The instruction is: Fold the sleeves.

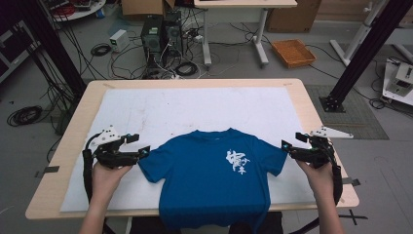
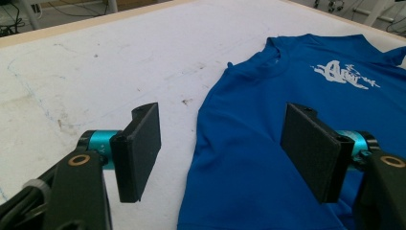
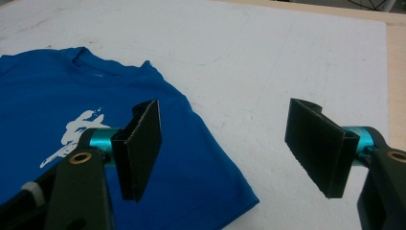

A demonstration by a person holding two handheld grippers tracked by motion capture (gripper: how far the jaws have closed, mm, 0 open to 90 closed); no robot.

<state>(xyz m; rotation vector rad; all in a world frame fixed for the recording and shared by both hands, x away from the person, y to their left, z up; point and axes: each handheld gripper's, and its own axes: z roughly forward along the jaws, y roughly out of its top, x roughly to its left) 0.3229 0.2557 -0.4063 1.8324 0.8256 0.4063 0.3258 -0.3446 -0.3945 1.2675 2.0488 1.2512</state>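
Both tongs flank shirt (open).

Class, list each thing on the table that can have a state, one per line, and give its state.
T-shirt: spread flat, print side up, hem hanging over the near table edge.
Left gripper: open, beside the shirt's sleeve, holding nothing.
Right gripper: open, at the other sleeve, holding nothing.
White cover: lying flat on the table, stained.
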